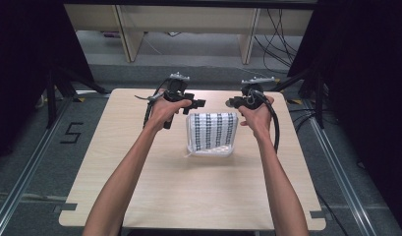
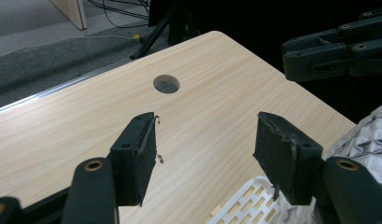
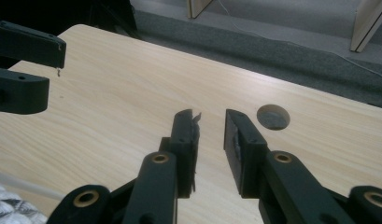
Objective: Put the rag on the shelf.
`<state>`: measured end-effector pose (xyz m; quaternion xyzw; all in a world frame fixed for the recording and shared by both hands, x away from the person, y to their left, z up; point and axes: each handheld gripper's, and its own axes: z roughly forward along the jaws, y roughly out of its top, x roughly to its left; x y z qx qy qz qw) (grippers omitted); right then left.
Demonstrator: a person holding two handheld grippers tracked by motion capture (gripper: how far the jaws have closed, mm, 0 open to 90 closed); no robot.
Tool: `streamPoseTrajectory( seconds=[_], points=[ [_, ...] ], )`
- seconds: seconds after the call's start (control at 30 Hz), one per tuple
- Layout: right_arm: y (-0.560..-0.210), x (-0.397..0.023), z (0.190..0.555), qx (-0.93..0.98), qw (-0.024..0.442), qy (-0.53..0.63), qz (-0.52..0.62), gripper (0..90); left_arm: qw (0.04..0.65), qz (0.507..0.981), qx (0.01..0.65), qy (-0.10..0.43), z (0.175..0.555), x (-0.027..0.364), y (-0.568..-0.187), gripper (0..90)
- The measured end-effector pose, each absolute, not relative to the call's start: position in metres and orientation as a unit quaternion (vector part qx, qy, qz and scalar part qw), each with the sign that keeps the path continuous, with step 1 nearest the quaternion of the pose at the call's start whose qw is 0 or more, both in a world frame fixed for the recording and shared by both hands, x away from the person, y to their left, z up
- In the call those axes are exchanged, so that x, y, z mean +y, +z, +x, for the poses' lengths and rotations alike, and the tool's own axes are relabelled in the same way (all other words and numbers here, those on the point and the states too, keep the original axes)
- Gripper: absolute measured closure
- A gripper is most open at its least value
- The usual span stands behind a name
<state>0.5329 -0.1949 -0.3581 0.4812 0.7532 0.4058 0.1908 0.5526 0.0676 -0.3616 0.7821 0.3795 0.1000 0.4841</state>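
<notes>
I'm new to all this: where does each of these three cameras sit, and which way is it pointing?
High view: above the person's side, looking forward and down on the light wooden table; both forearms, left gripper and right gripper flank a folded black-and-white patterned cloth in a white slotted basket.
Left gripper view: rides the left gripper, facing the table's far edge; jaws apart, nothing between.
Right gripper view: rides the right gripper; jaws narrowly apart, empty.
Shared: both gripper views show the round hole in the tabletop and the other gripper.

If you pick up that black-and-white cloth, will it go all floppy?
Probably yes: the patterned cloth lies folded in soft layers over a white basket, so it should droop and unfold. It looks thin, so likely light.
</notes>
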Motion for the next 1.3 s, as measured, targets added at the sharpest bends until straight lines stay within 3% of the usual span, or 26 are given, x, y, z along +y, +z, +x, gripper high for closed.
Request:
streamPoseTrajectory(
  seconds=[0.63, 1.3],
  points=[
    [-0.34, -0.222, 0.519, 0.736, 0.202, 0.429, 0.484, 59.4, 0.504, 0.757, 0.391, 0.142, 0.531, 0.094, -0.336, 32.5],
    [-0.325, -0.237, 0.486, 0.742, 0.208, 0.445, 0.456, 48.4, 0.513, 0.758, 0.381, 0.135, 0.502, 0.114, -0.339, 26.4]
  ],
)
